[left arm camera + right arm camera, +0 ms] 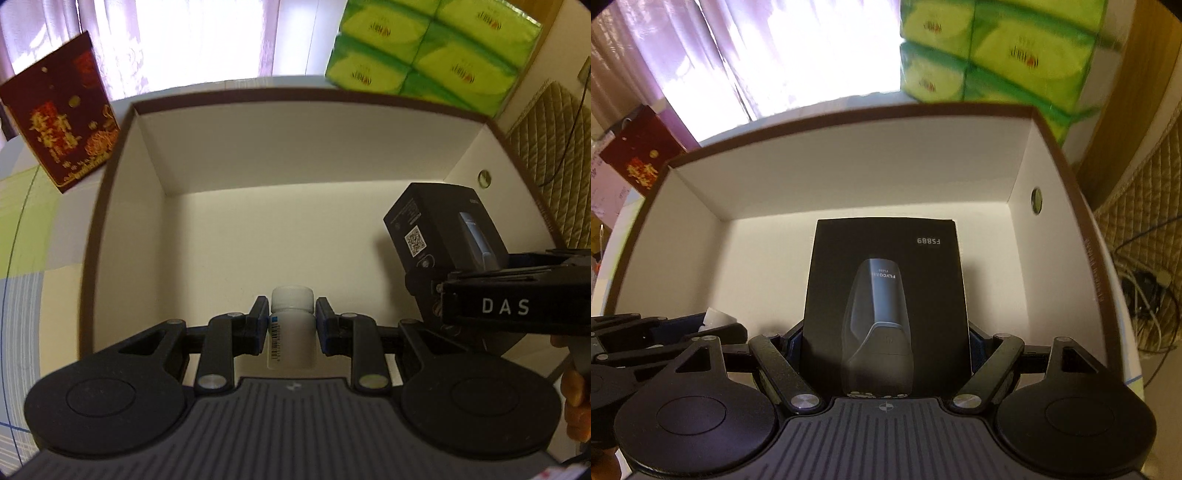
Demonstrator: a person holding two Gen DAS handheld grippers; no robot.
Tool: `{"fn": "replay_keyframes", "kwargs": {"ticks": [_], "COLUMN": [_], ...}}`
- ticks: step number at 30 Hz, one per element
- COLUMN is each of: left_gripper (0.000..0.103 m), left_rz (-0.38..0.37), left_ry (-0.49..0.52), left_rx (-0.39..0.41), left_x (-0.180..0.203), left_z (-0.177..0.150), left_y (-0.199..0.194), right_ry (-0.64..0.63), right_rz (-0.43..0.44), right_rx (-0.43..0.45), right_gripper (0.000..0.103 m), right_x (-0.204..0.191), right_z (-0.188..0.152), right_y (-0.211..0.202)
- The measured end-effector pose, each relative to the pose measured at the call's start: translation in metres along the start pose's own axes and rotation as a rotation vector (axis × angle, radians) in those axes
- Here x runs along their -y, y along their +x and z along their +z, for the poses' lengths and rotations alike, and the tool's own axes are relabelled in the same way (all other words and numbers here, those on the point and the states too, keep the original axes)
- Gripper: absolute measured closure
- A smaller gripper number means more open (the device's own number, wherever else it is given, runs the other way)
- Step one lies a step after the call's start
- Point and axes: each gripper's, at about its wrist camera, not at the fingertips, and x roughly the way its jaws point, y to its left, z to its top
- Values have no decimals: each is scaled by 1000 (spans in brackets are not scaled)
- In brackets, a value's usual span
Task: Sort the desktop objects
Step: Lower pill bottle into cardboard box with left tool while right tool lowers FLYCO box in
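Note:
A small white pill bottle (291, 325) with a white cap and a barcode label sits between the blue pads of my left gripper (291, 325), which is shut on it over the inside of a large white cardboard box (258, 155) with a brown rim. My right gripper (886, 332) is shut on a black shaver carton (886, 273) printed with a grey shaver and "FS889", held above the same box's floor (768, 251). In the left wrist view that carton (443, 229) hangs at the right, with the right gripper's body (506, 306) behind it. The left gripper (665, 332) shows at the right view's left edge.
A dark red gift bag (62, 114) stands left of the box. A stack of green tissue packs (436, 48) rises behind its far right corner. Bright curtains (775, 55) fill the background. A quilted surface (1137, 229) and tangled cables (1145, 306) lie right of the box.

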Motion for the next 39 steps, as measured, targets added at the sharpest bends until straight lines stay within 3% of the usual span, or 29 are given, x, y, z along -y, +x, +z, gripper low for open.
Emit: {"fn": "replay_keyframes", "kwargs": {"ticks": [9, 16, 19, 24, 28, 31, 39], "left_gripper": [81, 80, 74, 72, 66, 56, 40], "left_rz": [22, 27, 28, 35, 48, 56, 56], "left_ry": [14, 20, 10, 15, 25, 30, 43], "left_rx": [-90, -97, -100, -94, -75, -64, -34], "left_x": [1, 1, -1, -1, -1, -3, -3], "left_z": [5, 3, 2, -1, -4, -5, -15], "left_y": [22, 24, 25, 22, 15, 11, -7], "right_ry": [3, 6, 9, 17, 4, -19, -11], "right_rz": [-2, 1, 4, 19, 38, 40, 78], "right_rx": [-45, -58, -63, -27, -19, -23, -33], "right_gripper": [27, 26, 26, 23, 14, 10, 6], "right_x": [5, 2, 2, 6, 7, 6, 5], "right_z": [2, 4, 5, 8, 7, 4, -16], "right_y": [10, 15, 16, 8, -2, -11, -31]}}
